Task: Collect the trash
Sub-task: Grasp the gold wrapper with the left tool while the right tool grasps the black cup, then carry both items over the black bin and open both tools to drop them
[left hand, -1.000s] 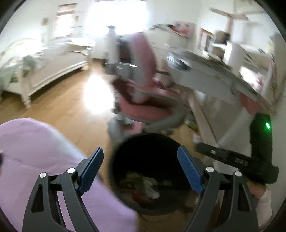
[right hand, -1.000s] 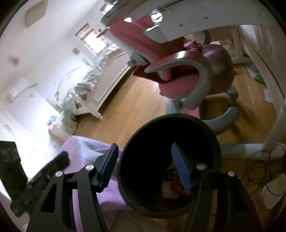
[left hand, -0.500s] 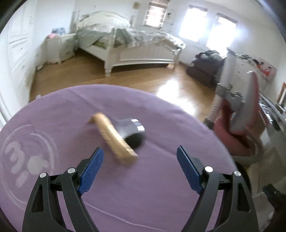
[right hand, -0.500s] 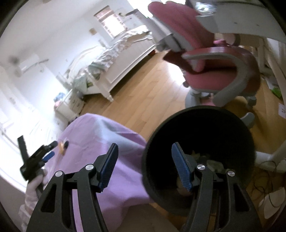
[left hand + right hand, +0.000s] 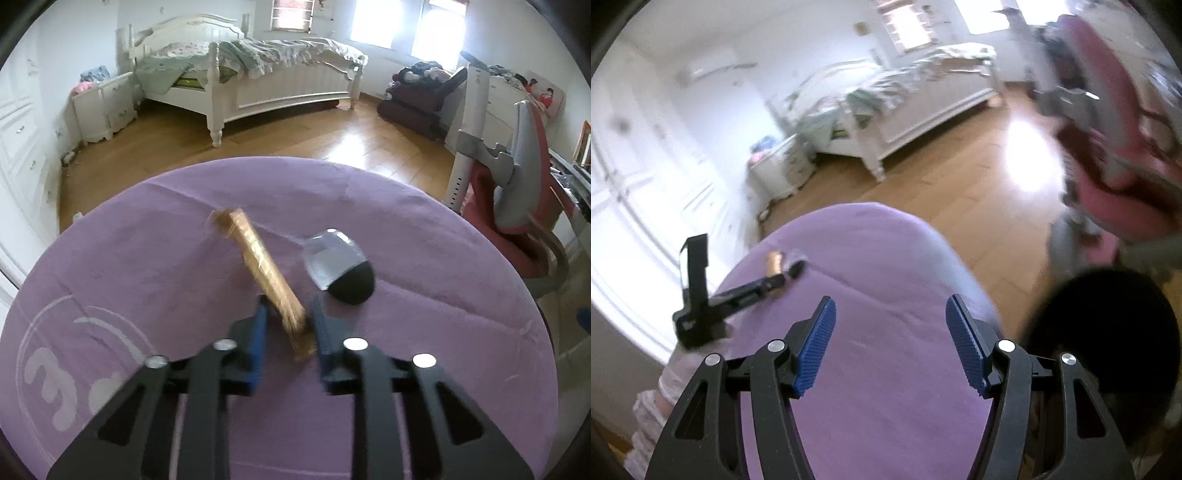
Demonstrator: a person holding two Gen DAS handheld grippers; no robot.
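A long gold wrapper point(image 5: 258, 269) lies on the purple cloth of the round table point(image 5: 147, 258). My left gripper point(image 5: 288, 325) is shut on the wrapper's near end. A grey and black packet point(image 5: 338, 267) lies just to the right of it. In the right wrist view my right gripper point(image 5: 890, 343) is open and empty above the table's near edge, and the left gripper point(image 5: 775, 280) shows far left with the gold wrapper point(image 5: 774, 262). The black trash bin point(image 5: 1108, 332) stands on the floor to the right of the table.
A pink desk chair point(image 5: 517, 206) stands right of the table, near the bin. A white bed point(image 5: 258, 74) and a nightstand point(image 5: 103, 107) stand across the wooden floor point(image 5: 295, 136). A white wardrobe point(image 5: 635, 206) lines the left wall.
My left gripper has swung from the bin to the table and closed on the gold wrapper. My right gripper has turned left from over the bin toward the table and stays open.
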